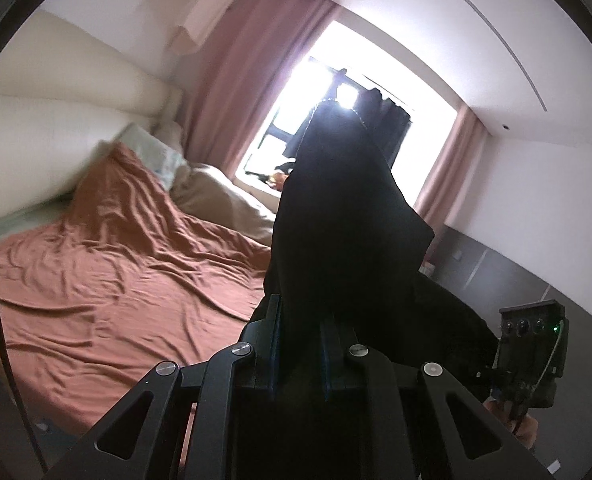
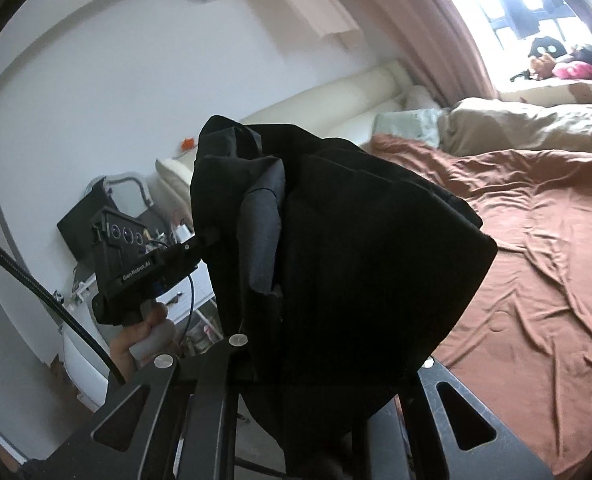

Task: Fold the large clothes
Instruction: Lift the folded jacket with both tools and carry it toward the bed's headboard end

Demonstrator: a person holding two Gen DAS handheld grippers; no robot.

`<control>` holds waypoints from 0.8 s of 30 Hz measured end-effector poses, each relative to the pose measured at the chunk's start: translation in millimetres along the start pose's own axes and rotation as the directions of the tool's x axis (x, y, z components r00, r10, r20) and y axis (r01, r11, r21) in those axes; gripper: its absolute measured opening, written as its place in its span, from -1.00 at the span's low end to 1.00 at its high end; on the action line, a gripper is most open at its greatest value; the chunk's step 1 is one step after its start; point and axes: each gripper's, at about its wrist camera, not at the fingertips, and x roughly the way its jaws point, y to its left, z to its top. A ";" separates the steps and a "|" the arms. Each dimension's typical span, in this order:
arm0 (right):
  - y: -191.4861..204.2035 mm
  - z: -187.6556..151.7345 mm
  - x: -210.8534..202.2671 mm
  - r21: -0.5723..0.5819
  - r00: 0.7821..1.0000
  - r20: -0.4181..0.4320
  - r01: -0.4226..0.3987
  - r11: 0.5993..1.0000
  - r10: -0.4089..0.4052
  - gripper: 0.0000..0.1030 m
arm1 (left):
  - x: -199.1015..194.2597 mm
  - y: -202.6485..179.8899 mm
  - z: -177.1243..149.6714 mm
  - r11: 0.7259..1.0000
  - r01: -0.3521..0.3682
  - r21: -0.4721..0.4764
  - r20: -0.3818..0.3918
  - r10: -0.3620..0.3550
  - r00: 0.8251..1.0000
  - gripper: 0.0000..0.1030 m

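Both grippers — left (image 1: 299,336) and right (image 2: 319,360) — have their fingers clamped on the black garment (image 1: 335,216), holding it up over the bed (image 1: 116,288) — likely to spread it flat for folding

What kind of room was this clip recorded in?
A bedroom, most likely in a home: a bed with a rust-orange sheet and padded cream headboard, pillows, and pink curtains at a bright window.
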 end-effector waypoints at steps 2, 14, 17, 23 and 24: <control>3.7 4.7 18.1 -0.014 1.000 -0.013 -0.011 1.000 0.011 -0.79 | -7.3 21.2 3.4 1.000 -0.017 -0.014 0.008 0.017 1.000 -0.69; 21.8 19.8 141.0 -0.041 0.994 -0.065 -0.087 0.995 0.084 -0.79 | -46.8 146.6 32.7 0.988 -0.136 -0.075 0.085 0.143 0.986 -0.70; 20.2 22.4 180.5 -0.033 0.988 -0.074 -0.135 0.990 0.132 -0.79 | -55.1 173.4 38.7 0.983 -0.164 -0.085 0.114 0.173 0.978 -0.70; 19.6 23.8 252.8 -0.022 0.973 -0.121 -0.202 0.979 0.198 -0.79 | -71.4 234.3 45.6 0.970 -0.206 -0.132 0.152 0.225 0.962 -0.70; 20.7 23.8 264.0 -0.022 0.970 -0.130 -0.209 0.978 0.205 -0.79 | -72.3 243.0 48.0 0.967 -0.218 -0.135 0.151 0.237 0.960 -0.70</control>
